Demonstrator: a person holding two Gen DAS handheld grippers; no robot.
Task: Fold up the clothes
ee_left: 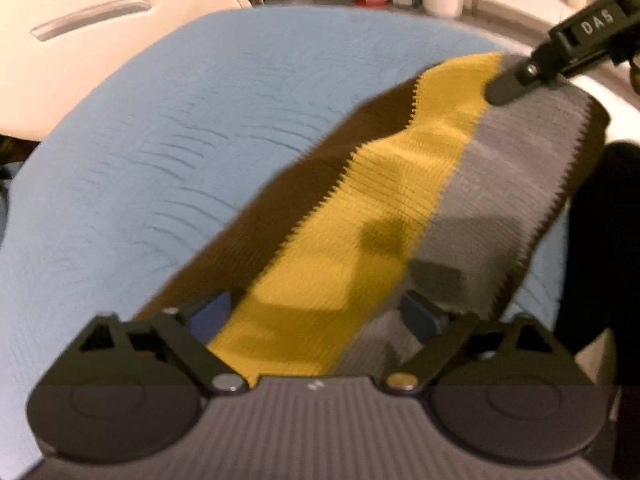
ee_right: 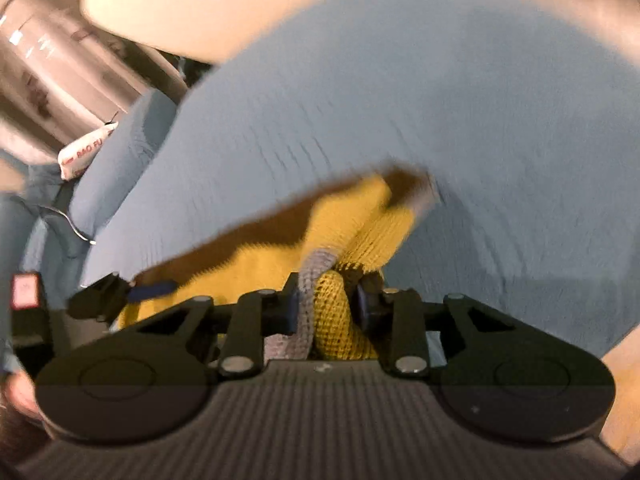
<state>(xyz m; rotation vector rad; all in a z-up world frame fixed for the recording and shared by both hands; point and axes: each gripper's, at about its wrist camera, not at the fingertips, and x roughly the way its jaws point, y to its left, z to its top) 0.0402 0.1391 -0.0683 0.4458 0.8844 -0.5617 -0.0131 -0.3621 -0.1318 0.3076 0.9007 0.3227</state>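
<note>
Striped knit garment (ee_left: 384,200) lying on blue cloth (ee_left: 180,140), bands of brown, yellow, grey. Long axis running from near-left to far-right in the left wrist view.

Right gripper (ee_right: 326,300) closed narrow, pinching a bunched fold of yellow and grey knit (ee_right: 320,280); fabric clearly between the pads, corner lifted off the blue cloth. Same gripper visible at far-right end of the garment in the left wrist view (ee_left: 504,92), at the yellow-grey edge.

Left gripper (ee_left: 320,312) spread wide, holding nothing. Near end of the garment directly below and between its fingers, yellow band centred, grey toward the right pad (ee_left: 420,316), brown edge by the left pad. Pads not pressing fabric as far as seen; touching or just above, cannot tell, blur.

So: each end covered by one gripper, far end gripped, near end not. Left closer to the near end. Likely next: left closing on the near edge, then both carrying along or across the long axis for a fold. Risk: a single-layer pinch slipping, garment skewing on the cloth.

White chair (ee_left: 100,40) beyond the cloth, far-left.
</note>
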